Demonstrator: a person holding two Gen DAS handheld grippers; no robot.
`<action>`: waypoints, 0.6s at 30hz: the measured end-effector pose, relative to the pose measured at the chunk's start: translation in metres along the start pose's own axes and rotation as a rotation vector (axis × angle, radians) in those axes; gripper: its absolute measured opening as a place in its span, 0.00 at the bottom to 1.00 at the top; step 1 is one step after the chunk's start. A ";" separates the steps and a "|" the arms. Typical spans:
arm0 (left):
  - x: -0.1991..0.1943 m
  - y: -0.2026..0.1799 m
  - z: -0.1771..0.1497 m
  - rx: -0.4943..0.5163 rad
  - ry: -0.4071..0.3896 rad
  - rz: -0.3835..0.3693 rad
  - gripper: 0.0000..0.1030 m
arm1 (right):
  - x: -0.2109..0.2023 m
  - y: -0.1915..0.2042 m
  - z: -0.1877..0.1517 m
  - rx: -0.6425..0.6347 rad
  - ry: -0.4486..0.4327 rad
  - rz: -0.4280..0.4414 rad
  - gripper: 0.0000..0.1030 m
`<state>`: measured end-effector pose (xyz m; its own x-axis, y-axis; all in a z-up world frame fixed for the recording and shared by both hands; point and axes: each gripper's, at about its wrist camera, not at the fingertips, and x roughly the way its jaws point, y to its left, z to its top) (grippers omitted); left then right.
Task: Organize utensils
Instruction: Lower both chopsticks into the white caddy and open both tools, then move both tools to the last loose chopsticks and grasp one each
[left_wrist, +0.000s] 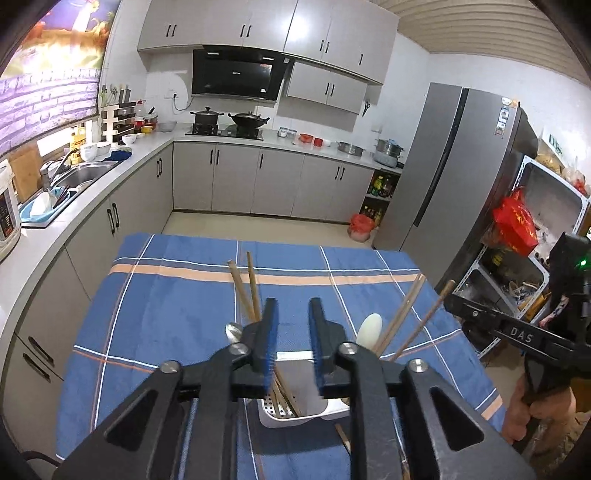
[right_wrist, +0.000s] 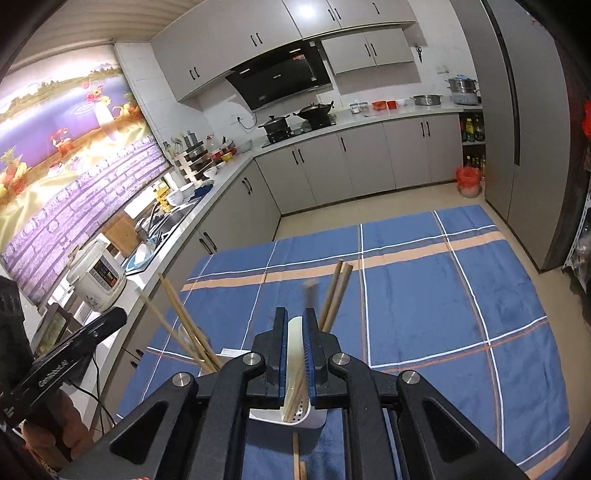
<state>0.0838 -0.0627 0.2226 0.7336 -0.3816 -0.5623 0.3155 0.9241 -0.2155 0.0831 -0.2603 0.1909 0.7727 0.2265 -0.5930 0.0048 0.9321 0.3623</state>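
Right gripper (right_wrist: 295, 332) clenched on white spoon (right_wrist: 294, 345) over holder (right_wrist: 308, 417) near table's (right_wrist: 443, 295) front edge, left gripper (left_wrist: 293, 325) released; risk: spoon snags 2 leaning chopsticks (right_wrist: 334, 291), tipping holder.

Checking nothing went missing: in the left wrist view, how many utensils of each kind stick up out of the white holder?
Chopsticks: 5
White spoon: 1
Metal spoon: 1
Total: 7
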 end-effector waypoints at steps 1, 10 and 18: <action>-0.003 0.001 0.000 -0.005 -0.007 -0.002 0.20 | 0.000 -0.001 0.000 0.000 -0.001 -0.002 0.13; -0.049 0.001 -0.005 -0.022 -0.076 0.012 0.28 | -0.021 0.001 -0.011 0.003 -0.004 0.020 0.28; -0.082 0.019 -0.051 -0.102 -0.018 0.058 0.40 | 0.001 -0.009 -0.123 -0.128 0.356 0.057 0.31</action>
<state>-0.0008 -0.0134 0.2240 0.7598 -0.3271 -0.5619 0.2100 0.9414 -0.2640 0.0055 -0.2339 0.0984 0.5006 0.3423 -0.7951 -0.1291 0.9378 0.3224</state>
